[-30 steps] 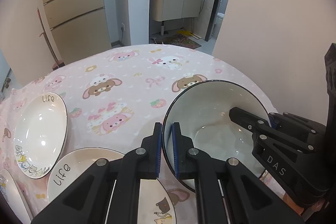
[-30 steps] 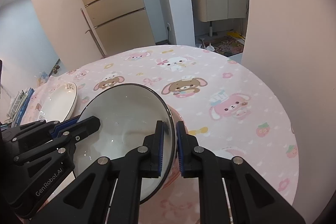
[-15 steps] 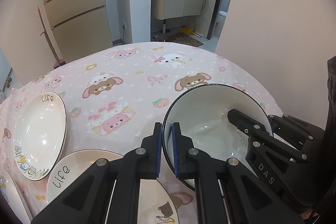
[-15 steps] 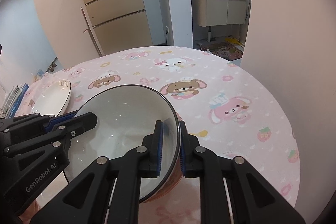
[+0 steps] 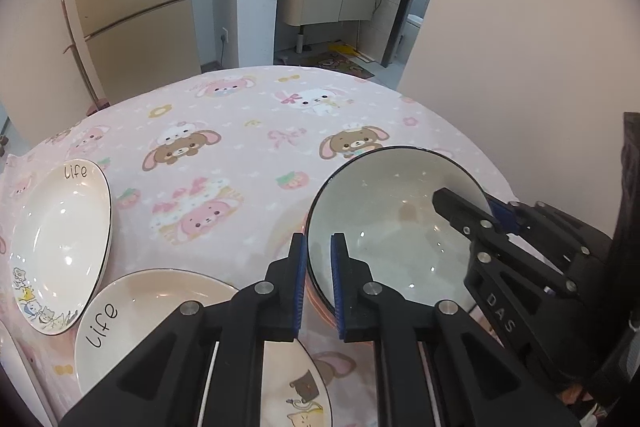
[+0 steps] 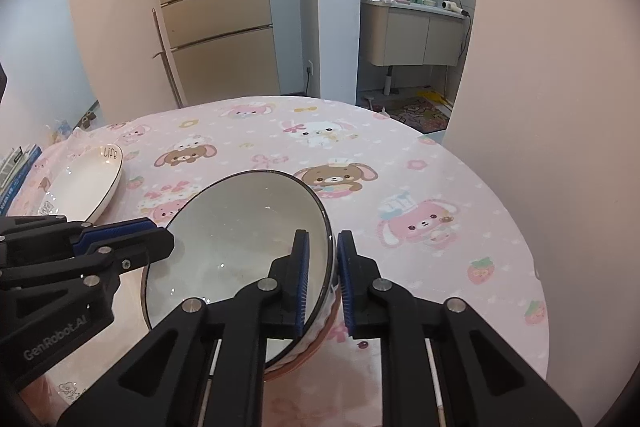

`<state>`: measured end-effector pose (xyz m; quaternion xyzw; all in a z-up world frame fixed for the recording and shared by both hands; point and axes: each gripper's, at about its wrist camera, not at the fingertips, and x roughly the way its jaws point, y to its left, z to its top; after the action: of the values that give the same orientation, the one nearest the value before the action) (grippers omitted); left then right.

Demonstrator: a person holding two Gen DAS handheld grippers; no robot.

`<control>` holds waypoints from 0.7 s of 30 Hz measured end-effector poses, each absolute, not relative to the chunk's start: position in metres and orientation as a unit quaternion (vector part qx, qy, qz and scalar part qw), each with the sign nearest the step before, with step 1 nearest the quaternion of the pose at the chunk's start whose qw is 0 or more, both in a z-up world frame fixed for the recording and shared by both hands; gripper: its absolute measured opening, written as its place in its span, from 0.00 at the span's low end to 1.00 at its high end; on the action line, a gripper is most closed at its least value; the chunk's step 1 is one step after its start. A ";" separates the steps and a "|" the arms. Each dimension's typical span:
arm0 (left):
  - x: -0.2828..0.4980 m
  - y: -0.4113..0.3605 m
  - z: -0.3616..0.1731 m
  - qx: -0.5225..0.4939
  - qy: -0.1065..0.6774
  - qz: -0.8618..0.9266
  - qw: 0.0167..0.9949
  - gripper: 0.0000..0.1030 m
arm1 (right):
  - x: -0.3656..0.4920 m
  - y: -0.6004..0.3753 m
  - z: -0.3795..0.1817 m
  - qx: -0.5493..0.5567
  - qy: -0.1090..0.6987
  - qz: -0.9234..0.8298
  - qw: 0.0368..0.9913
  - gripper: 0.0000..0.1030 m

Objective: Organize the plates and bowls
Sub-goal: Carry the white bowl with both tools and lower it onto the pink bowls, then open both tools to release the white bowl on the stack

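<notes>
A large white bowl with a dark rim and pink outside [image 5: 392,227] [image 6: 244,239] rests near the table's front right. My left gripper [image 5: 319,279] straddles its left rim; its jaws have opened a little and stand apart from the rim. My right gripper [image 6: 322,279] straddles its right rim, also slightly opened. A cream "Life" plate [image 5: 160,327] lies under the left gripper. A white "Life" plate [image 5: 60,247] [image 6: 86,183] lies at the left.
The round table [image 6: 400,155] wears a pink cartoon tablecloth. A beige wall stands close on the right. Books [image 6: 16,167] lie past the table's left edge. Another plate's edge [image 5: 8,367] shows at far left.
The bowl has come down toward the table. Both grippers' jaws have widened slightly on the rim.
</notes>
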<state>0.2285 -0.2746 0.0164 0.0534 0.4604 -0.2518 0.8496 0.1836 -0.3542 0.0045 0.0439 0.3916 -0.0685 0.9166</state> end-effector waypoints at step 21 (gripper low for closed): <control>0.217 -0.262 0.028 0.047 0.445 -0.248 0.859 0.23 | 0.182 -0.380 0.013 0.101 0.385 -0.040 0.916 0.07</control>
<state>0.2169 -0.2619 0.0282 0.0473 0.4452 -0.2479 0.8591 0.1821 -0.3799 0.0127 0.1012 0.3853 -0.0399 0.9164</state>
